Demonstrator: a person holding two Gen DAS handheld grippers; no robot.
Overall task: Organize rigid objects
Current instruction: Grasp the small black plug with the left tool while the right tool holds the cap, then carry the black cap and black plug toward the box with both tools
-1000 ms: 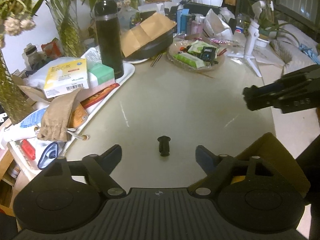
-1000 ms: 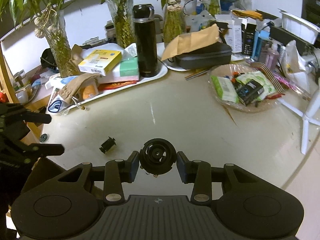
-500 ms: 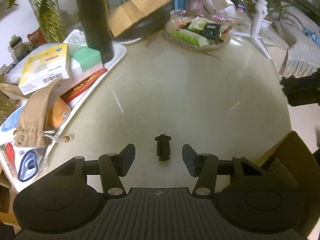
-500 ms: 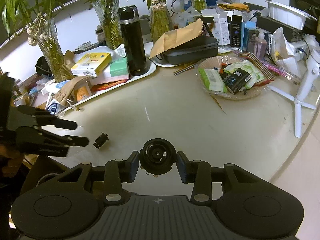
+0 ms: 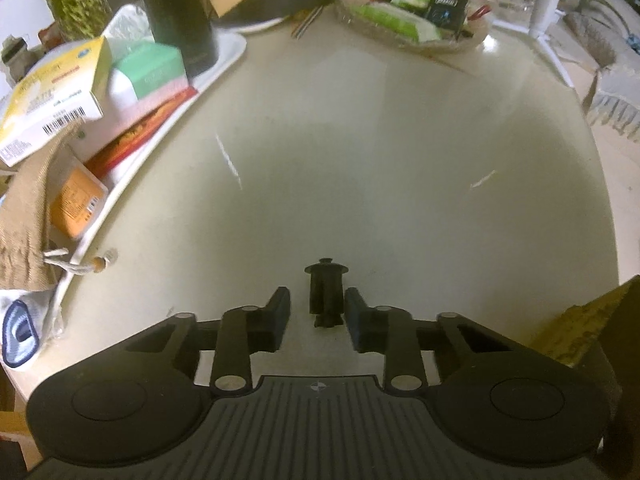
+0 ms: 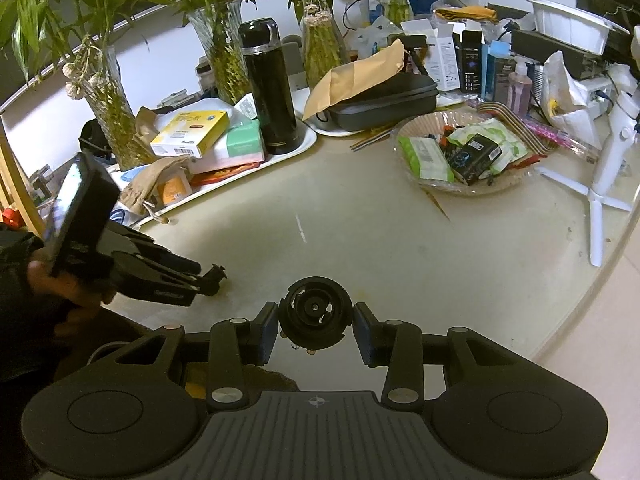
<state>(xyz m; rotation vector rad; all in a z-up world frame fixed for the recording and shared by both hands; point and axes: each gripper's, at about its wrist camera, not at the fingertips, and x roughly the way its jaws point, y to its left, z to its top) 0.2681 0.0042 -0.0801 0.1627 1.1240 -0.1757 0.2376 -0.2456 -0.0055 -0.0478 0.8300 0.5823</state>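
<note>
Left tongs (image 5: 314,307) have narrowed around one black peg (image 5: 326,294) (untouched); right tongs (image 6: 315,326) grip one round mount (image 6: 315,317).

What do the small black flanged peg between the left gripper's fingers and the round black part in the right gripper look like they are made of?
Small black flanged peg: probably moulded plastic, matte, uniformly dull, no metallic glint. Round black ribbed part: likely plastic too, slightly glossier, with small metal-looking studs underneath; uncertain.

We see dim, warm indoor light with soft glare streaks on the table (image 5: 360,152). The left wrist view is motion-blurred toward its upper left, while the right wrist view is sharp; both bend strongly at the edges.
</note>
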